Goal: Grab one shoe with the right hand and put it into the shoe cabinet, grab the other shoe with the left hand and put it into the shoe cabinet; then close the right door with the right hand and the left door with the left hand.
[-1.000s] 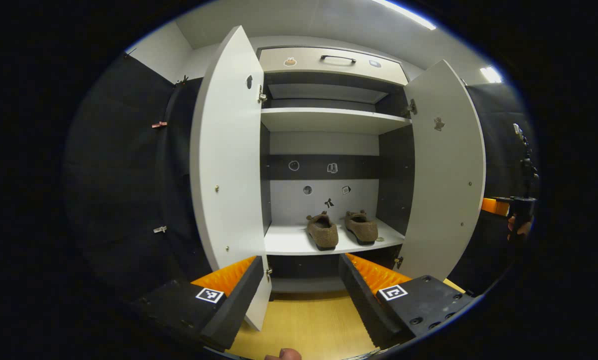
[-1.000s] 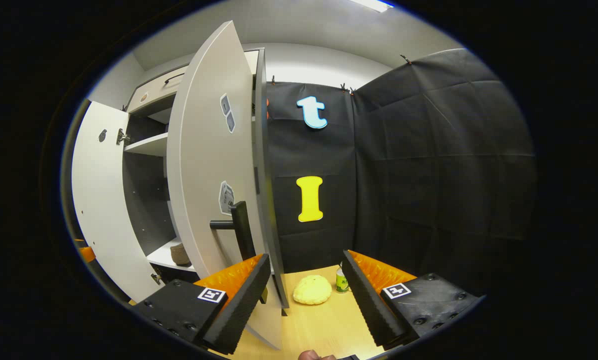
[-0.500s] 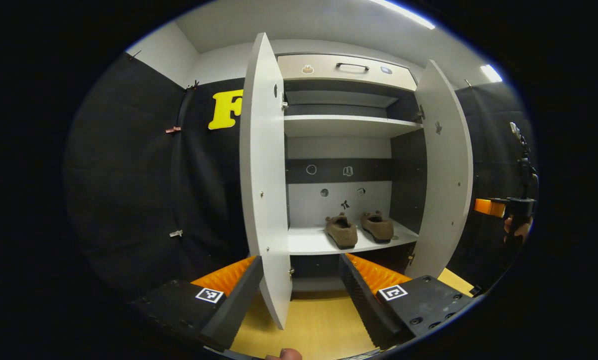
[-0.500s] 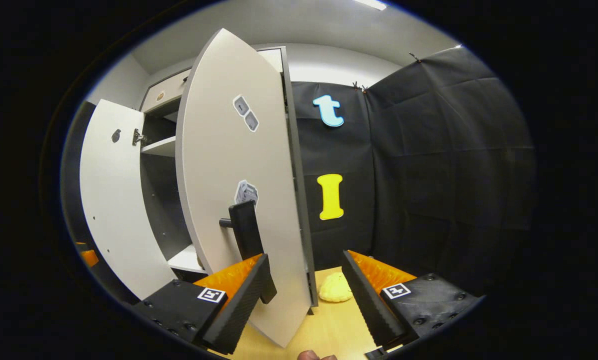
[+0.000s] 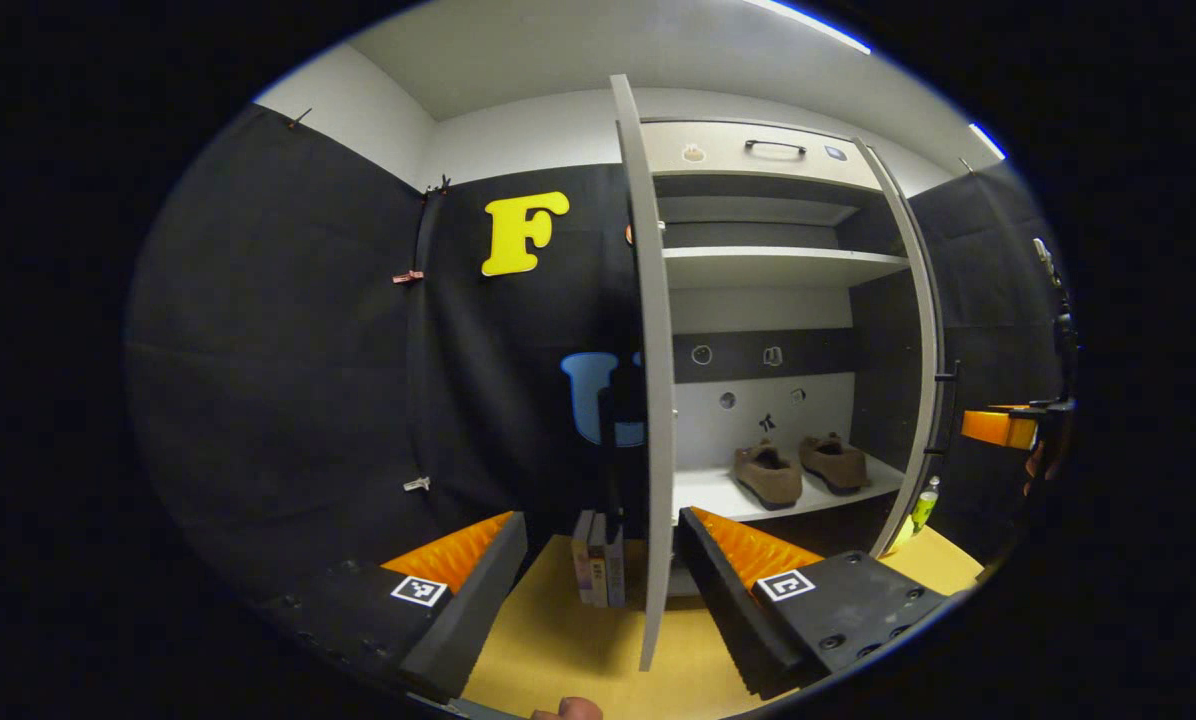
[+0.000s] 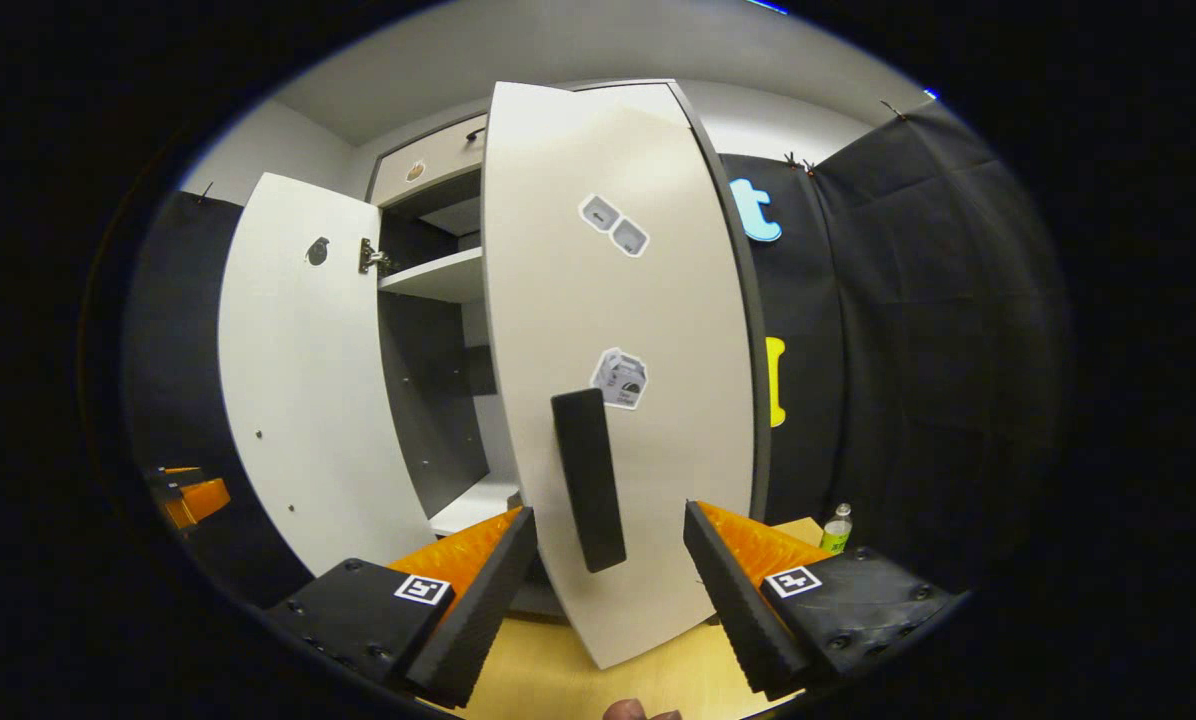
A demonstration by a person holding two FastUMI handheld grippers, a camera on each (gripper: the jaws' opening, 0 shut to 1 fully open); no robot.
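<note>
The shoe cabinet stands in front of me with both doors open, and both shoes are already inside. The pair sits side by side on the lower shelf: the nearer shoe toward the middle and the other shoe just beside it, toward the right wall. So I judge the loading part done and the door-closing part in hand.

The right door faces my right tongs, outer face toward me, swung partway and not shut. Its dark handle stands upright just above the gap between my spread fingers, not pinched or, as far as I can tell, touched. The next move calls for a push on that panel near the handle, carried through until the door seats against the frame.

The left door shows edge-on to my left tongs, which are also spread and holding nothing. It sticks straight out from the cabinet, between my two fingers but farther off. Once the right door is shut, I would get outside this panel and press it closed.

Some books stand on the desk just left of the left door; a bottle sits low beyond the right one.
</note>
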